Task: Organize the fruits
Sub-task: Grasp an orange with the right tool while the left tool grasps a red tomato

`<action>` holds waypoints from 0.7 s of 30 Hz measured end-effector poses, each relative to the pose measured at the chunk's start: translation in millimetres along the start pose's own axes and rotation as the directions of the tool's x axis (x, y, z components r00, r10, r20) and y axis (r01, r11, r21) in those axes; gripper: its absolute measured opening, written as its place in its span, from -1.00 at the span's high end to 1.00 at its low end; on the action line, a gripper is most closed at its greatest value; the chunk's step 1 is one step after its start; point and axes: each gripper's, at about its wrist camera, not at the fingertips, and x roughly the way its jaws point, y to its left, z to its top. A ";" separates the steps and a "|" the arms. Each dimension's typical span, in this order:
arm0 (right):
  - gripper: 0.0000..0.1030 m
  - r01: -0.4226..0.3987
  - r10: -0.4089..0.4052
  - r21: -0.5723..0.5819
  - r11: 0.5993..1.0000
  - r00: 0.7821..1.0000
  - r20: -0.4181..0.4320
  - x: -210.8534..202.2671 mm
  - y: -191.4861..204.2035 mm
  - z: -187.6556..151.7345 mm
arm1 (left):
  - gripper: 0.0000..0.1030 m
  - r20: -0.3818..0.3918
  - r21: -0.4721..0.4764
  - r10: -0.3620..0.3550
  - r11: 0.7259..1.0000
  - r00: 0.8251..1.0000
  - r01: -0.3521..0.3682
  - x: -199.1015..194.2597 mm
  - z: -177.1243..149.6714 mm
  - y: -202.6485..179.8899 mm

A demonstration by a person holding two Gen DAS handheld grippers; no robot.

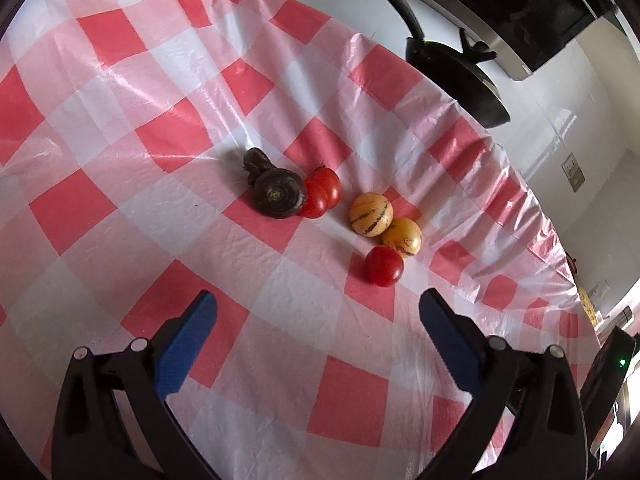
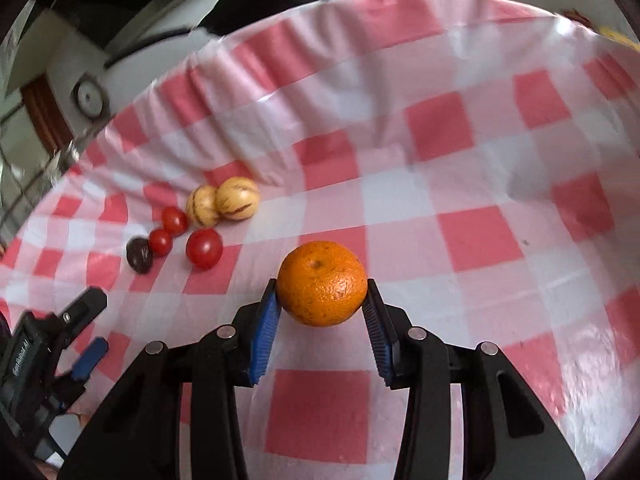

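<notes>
On the counter (image 2: 460,236), the orange (image 2: 322,283) sits between the right claw's (image 2: 322,300) pads. Far left lie three tomatoes (image 2: 204,248), two striped melons (image 2: 237,199) behind them, a dark root (image 2: 139,255) leftmost.

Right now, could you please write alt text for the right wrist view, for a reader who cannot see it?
The right tongs grip an orange between blue pads over a red-and-white checked tablecloth. Further left lie three red tomatoes, two striped yellow fruits and one dark fruit.
</notes>
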 end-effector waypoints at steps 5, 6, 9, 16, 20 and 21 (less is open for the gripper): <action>0.19 -0.069 0.070 0.101 0.993 0.998 0.001 -1.6 -15.6 0.1 | -0.96 -0.009 0.035 0.009 0.999 1.000 -0.009 0.9 -1.5 -5.9; 0.19 -0.077 0.077 0.105 0.991 0.997 0.002 -3.5 -18.6 -0.9 | -0.96 -0.010 0.048 0.016 0.999 1.000 -0.015 1.0 -2.3 -8.3; 0.19 -0.094 0.094 0.109 0.990 0.996 0.001 -3.9 -19.8 -1.2 | -0.96 -0.004 0.079 0.033 0.996 0.999 -0.033 -0.1 -4.1 -13.5; 0.19 -0.100 0.102 0.109 0.989 0.995 -0.010 -3.0 -18.9 -1.1 | -0.97 -0.043 0.166 0.106 0.981 0.993 -0.097 25.2 -3.9 -42.4; 0.19 -0.103 0.105 0.112 0.988 0.994 -0.009 -3.6 -19.4 -1.6 | -0.96 -0.056 0.249 0.174 0.956 0.983 -0.155 65.7 5.8 -72.7; 0.19 -0.104 0.106 0.111 0.988 0.994 -0.010 -3.3 -19.2 -1.6 | -0.93 -0.061 0.257 0.191 0.951 0.980 -0.169 74.8 8.4 -77.5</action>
